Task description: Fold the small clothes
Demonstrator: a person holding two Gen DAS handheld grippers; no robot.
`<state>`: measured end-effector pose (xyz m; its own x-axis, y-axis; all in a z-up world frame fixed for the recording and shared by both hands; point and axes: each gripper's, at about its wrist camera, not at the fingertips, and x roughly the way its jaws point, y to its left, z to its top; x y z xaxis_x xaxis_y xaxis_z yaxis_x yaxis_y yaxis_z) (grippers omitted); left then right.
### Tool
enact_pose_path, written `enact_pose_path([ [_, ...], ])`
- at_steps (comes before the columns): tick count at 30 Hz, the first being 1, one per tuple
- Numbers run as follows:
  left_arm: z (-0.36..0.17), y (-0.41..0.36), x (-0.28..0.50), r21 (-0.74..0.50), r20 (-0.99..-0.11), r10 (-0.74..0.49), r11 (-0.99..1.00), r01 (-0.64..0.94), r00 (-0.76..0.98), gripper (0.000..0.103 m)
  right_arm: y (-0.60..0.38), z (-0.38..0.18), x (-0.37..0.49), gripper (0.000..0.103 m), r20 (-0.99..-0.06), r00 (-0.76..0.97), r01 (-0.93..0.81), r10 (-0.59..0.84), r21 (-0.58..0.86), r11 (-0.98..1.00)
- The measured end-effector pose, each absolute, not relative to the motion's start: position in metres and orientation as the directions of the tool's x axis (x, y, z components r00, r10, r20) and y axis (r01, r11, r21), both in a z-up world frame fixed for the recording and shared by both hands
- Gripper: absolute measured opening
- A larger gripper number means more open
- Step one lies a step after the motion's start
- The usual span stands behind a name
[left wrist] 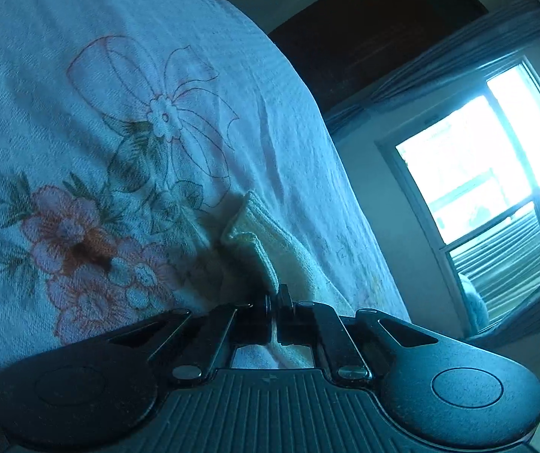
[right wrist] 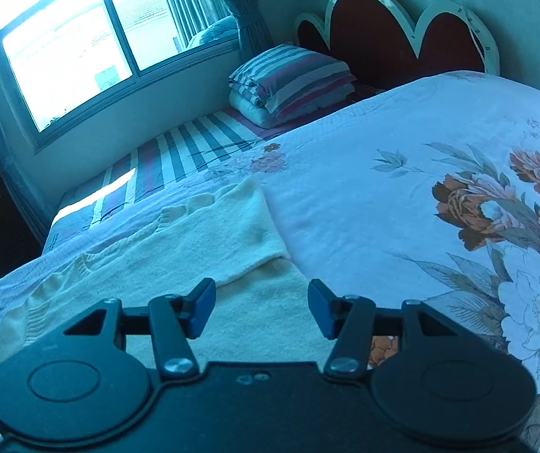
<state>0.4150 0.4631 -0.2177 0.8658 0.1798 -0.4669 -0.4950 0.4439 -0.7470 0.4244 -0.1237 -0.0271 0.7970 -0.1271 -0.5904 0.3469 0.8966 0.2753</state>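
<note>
Sweater (right wrist: 209, 249), cream, lies on the flowered bedspread (right wrist: 402, 173), its edge pinched in the closed left gripper (left wrist: 278, 298), while the right gripper (right wrist: 261, 311) hovers open, folded sleeve at its 12 o'clock.

I take the bed as my landmark: its white floral-printed bedspread (right wrist: 402, 173) fills most of my view. At its head stands a dark red scalloped headboard with pale trim (right wrist: 394, 34) against a pale plastered wall (right wrist: 515, 3). Beside the spread lies a striped sheet (right wrist: 179, 154), with striped folded bedding (right wrist: 292, 79) stacked near the headboard. Beyond that side, a bright multi-pane window (right wrist: 66, 37) with a tied grey curtain (right wrist: 239, 19) lets in strong daylight.
</note>
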Motion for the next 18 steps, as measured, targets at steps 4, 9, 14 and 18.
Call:
enact_pose_path([
  [4, -0.192, 0.456, 0.433, -0.716, -0.456, 0.164, 0.516, -0.47, 0.875, 0.002, -0.137, -0.029, 0.421, 0.054, -0.59, 0.795, 0.349, -0.139, 0.257, 0.901],
  [9, -0.145, 0.409, 0.476, -0.674, -0.393, 0.098, 0.647, -0.358, 0.915, 0.002, -0.163, -0.034, 0.416, 0.054, -0.588, 0.796, 0.36, -0.142, 0.272, 0.892],
  [14, -0.105, 0.327, 0.514, -0.567, -0.378, 0.024, 0.784, -0.252, 0.926, 0.002, -0.197, -0.042, 0.425, 0.054, -0.59, 0.798, 0.351, -0.124, 0.288, 0.891],
  [18, -0.094, 0.256, 0.531, -0.523, -0.38, -0.033, 0.832, -0.185, 0.924, 0.002, -0.228, -0.045, 0.437, 0.054, -0.586, 0.803, 0.349, -0.109, 0.313, 0.883],
])
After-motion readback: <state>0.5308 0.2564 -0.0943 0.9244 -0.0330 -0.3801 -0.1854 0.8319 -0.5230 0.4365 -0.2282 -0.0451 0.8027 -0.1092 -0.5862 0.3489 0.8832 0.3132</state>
